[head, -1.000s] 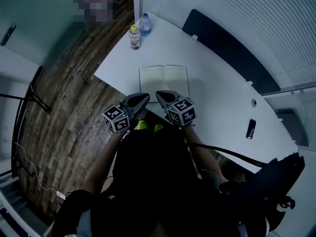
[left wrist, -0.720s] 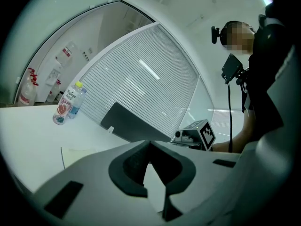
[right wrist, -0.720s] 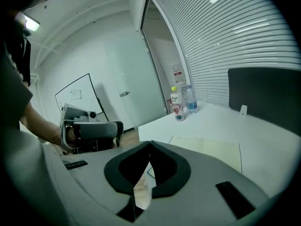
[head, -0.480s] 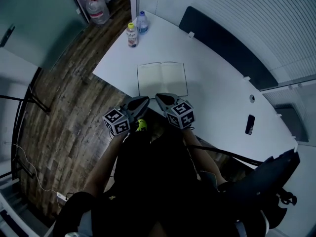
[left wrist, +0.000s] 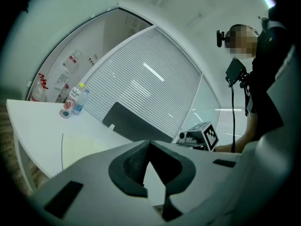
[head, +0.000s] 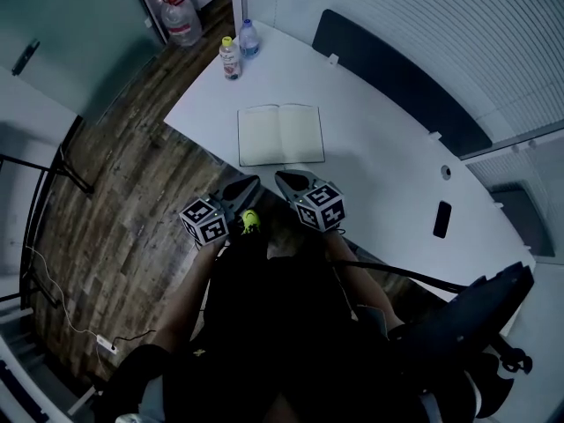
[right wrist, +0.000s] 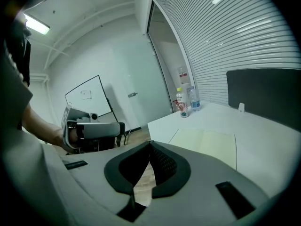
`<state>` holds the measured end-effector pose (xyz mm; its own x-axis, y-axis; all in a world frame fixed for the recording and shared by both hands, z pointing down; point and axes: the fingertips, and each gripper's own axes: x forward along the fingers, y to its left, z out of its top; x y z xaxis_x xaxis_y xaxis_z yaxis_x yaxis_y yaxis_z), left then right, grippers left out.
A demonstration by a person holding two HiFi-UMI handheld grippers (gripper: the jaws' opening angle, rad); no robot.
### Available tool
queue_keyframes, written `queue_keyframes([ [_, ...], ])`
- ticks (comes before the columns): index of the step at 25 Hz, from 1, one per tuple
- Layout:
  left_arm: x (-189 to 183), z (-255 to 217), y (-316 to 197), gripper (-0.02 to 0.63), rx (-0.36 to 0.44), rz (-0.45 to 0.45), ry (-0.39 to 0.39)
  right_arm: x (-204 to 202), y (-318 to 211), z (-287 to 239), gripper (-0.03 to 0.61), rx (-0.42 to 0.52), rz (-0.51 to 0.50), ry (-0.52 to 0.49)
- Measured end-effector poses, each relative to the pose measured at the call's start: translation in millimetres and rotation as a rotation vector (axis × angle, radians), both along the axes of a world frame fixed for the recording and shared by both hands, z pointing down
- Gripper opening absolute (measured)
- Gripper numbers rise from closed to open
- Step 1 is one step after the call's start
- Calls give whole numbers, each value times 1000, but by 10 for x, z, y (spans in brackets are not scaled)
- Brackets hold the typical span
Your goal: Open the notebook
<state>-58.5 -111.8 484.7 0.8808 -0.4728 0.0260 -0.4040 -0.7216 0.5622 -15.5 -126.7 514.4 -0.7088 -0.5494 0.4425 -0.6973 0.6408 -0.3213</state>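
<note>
The notebook (head: 280, 134) lies open and flat on the white table (head: 370, 174), showing two pale blank pages. It also appears in the left gripper view, notebook (left wrist: 84, 147), and in the right gripper view, notebook (right wrist: 207, 142). My left gripper (head: 251, 183) and right gripper (head: 282, 178) hang side by side just short of the table's near edge, close to my body and apart from the notebook. Both are shut and hold nothing: left gripper (left wrist: 149, 143), right gripper (right wrist: 150, 145).
Two bottles (head: 230, 58) (head: 248, 38) stand at the table's far left corner. A dark phone (head: 441, 218) lies at the right and a dark divider panel (head: 397, 86) runs along the back. A big water jug (head: 181, 20) sits on the wooden floor; a black chair (head: 467, 324) is behind right.
Both grippers have drawn back from the notebook's near edge to just off the table, still shut. The notebook stays open and unmoved.
</note>
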Motion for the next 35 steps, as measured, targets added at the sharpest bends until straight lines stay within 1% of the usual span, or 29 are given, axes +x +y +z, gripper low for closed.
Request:
queue_keyframes([
  [5,142,-13,216,6,4,-1,-3,147,165,28,13,0,4,-10],
  [8,115,-48,322,6,10,-21,-7,144,255,15,12,11,-7,-26],
  [14,217,-107,553,6,42,-71,-10,351,502,-19,12,21,-36,-47],
  [18,311,-112,819,6,53,-92,-17,452,757,-57,12,37,-58,-59],
  [26,649,-159,1456,6,81,-123,-24,708,1447,-117,11,71,-113,-77],
  [31,800,-174,1826,6,75,-144,-34,875,1811,-148,11,74,-123,-83],
  [35,940,-224,2070,6,74,-135,-47,1010,2010,-207,11,74,-114,-102],
])
